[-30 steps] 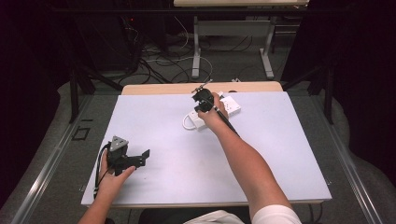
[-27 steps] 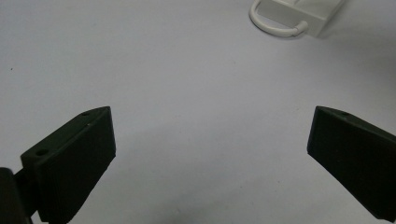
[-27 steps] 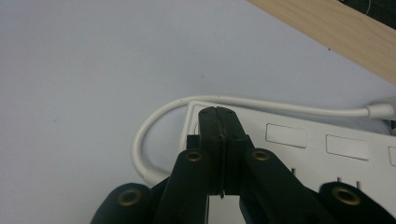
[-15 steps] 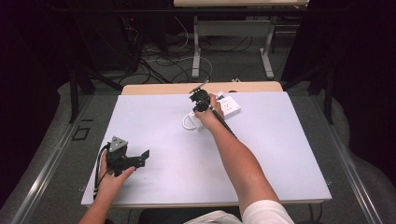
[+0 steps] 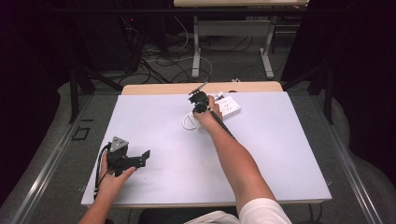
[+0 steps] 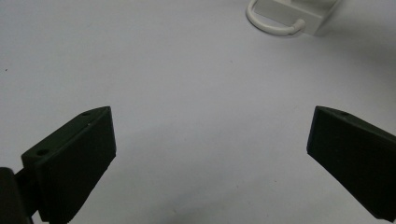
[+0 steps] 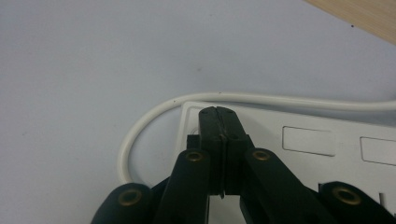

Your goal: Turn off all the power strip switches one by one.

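A white power strip [image 5: 229, 107] lies at the far middle of the table, its white cable [image 5: 188, 122] looping off its left end. My right gripper [image 5: 200, 103] hangs over that left end. In the right gripper view its jaws are shut together with nothing between them, and the tips [image 7: 218, 113] sit on or just above the power strip [image 7: 299, 140] near its corner, beside the cable [image 7: 140, 128]. My left gripper [image 5: 142, 157] rests at the near left of the table, jaws wide open and empty [image 6: 208, 154]; the power strip [image 6: 299, 11] shows far ahead of it.
The tabletop [image 5: 154, 116] is a pale sheet with a wooden strip [image 5: 159, 88] along its far edge. Behind the table stand a desk frame [image 5: 196, 46] and loose cables on the floor [image 5: 159, 60].
My right gripper has sunk a little and slid left toward the strip's left end. The left gripper has stayed where it was.
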Available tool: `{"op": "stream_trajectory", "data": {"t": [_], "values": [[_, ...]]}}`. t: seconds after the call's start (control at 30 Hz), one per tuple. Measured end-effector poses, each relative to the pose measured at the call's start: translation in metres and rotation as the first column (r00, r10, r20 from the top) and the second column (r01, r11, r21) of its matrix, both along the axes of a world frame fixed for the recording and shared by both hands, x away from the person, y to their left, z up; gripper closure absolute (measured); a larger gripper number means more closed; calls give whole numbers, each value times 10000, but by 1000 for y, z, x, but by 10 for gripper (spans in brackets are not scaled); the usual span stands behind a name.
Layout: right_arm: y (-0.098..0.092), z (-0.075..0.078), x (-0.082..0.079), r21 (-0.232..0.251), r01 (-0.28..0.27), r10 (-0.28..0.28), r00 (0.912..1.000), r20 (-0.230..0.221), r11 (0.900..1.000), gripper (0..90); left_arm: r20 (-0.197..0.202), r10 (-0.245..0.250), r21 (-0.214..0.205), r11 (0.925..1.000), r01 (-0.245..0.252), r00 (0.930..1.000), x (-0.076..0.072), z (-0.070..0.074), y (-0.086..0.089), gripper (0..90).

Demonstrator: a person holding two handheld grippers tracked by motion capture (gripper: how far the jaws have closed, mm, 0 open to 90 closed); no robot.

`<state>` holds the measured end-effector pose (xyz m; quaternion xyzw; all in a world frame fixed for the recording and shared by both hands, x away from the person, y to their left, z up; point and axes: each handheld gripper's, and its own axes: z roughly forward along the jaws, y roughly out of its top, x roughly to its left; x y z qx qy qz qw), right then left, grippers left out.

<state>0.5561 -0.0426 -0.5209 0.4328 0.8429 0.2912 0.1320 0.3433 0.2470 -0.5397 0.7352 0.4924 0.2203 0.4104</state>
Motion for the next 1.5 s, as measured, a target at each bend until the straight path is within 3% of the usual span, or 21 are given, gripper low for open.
{"op": "stream_trajectory", "data": {"t": [0.1, 0.17, 0.2, 0.27, 0.33, 0.43, 0.5, 0.67, 0.73, 1.03, 1.13, 1.17, 1.23, 1.43, 1.5], "values": [[1, -1, -1, 57, -15, 15, 10000, 29, 10000, 900, 6, 9, 5, 10000, -9, 10000, 0, 0, 0, 11], [2, 0, -1, -219, -26, 23, 9999, -114, 9998, 900, 2, 6, 20, 10000, -6, 10000, 0, 0, 0, 11], [3, -2, -2, 44, 63, -63, 10000, 18, 10000, 900, -2, -3, 36, 10000, 3, 10000, -1, 0, 0, 11], [0, -1, -1, 91, 40, -38, 9998, -170, 10000, 900, 2, -13, 41, 10000, 13, 10000, -1, 0, 0, 11], [0, -2, 0, 262, 84, -82, 9999, -86, 9996, 900, -13, -14, 49, 10000, 14, 10000, -1, 0, 0, 11], [1, -4, 0, -10, -57, 57, 9999, 116, 10000, 900, -36, -8, 88, 10000, 9, 10000, 0, 0, 1, 11], [1, -3, -2, -60, 69, -69, 10000, -17, 10000, 900, -35, -18, 73, 10000, 18, 10000, 0, 0, 0, 11], [1, -3, -2, 24, -12, 12, 9996, 300, 10000, 900, -32, -49, 60, 10000, 49, 10000, -1, 0, 0, 11], [1, -2, -3, 243, 101, -106, 9997, 199, 9997, 900, -22, -68, 169, 9998, 68, 10000, 0, -1, 0, 11], [2, -2, -2, 138, 51, -54, 9996, 268, 9999, 900, -41, -41, 165, 9999, 41, 10000, 0, -1, -2, 11], [2, -4, -1, 487, 115, -133, 9992, 382, 9987, 900, -45, -30, 162, 9999, 31, 10000, 0, -2, -1, 11], [1, -2, -1, 328, 46, -50, 9999, 149, 9994, 900, -38, -23, 148, 9999, 24, 10000, 0, -1, -1, 11], [-1, 0, 1, 91, 129, -130, 9998, 124, 9999, 900, 12, -5, 135, 9999, 5, 10000, 0, -1, -1, 11], [-6, 0, 4, 372, 225, -241, 9988, 428, 9991, 900, -7, -29, 115, 9999, 29, 10000, 0, -2, -1, 10], [-9, 3, 6, 73, 221, -223, 9992, 334, 9997, 900, 6, -27, 108, 9999, 27, 10000, 0, -2, -1, 10]]}}
